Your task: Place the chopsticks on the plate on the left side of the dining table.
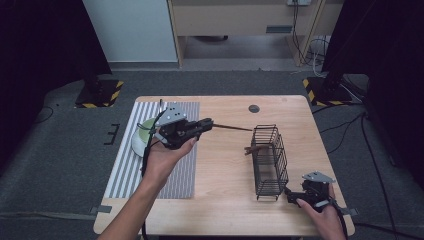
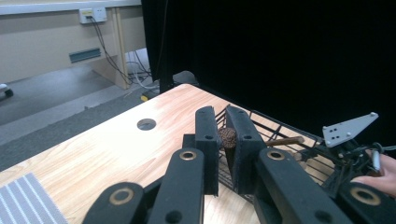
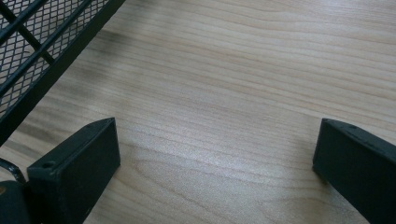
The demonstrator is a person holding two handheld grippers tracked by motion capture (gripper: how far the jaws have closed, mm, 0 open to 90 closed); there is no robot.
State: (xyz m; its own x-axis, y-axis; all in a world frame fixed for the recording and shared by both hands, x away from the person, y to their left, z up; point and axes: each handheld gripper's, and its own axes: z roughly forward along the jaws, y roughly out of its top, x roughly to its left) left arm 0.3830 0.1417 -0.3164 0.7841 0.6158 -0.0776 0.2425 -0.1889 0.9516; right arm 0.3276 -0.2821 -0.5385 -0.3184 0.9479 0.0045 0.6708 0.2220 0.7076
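While the left gripper clamps a brown stick lying level, tip toward the wire basket, the right gripper's fingers gape.

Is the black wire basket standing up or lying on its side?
Lying on its side: the wire basket stretches long across the table, a brown stick poking from it.

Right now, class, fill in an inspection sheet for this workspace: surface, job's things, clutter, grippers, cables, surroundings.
Surface: wooden table with a round hole; striped mat on its left part.
Job's things: thin brown stick pointing at the black wire basket; another brown stick pokes from the basket.
Clutter: pale green plate on the mat.
Grippers: left gripper shut on the stick; right gripper open, beside the basket.
Cables: bundle on the floor at the back.
Surroundings: grey floor, black curtains, hazard-striped stand bases.
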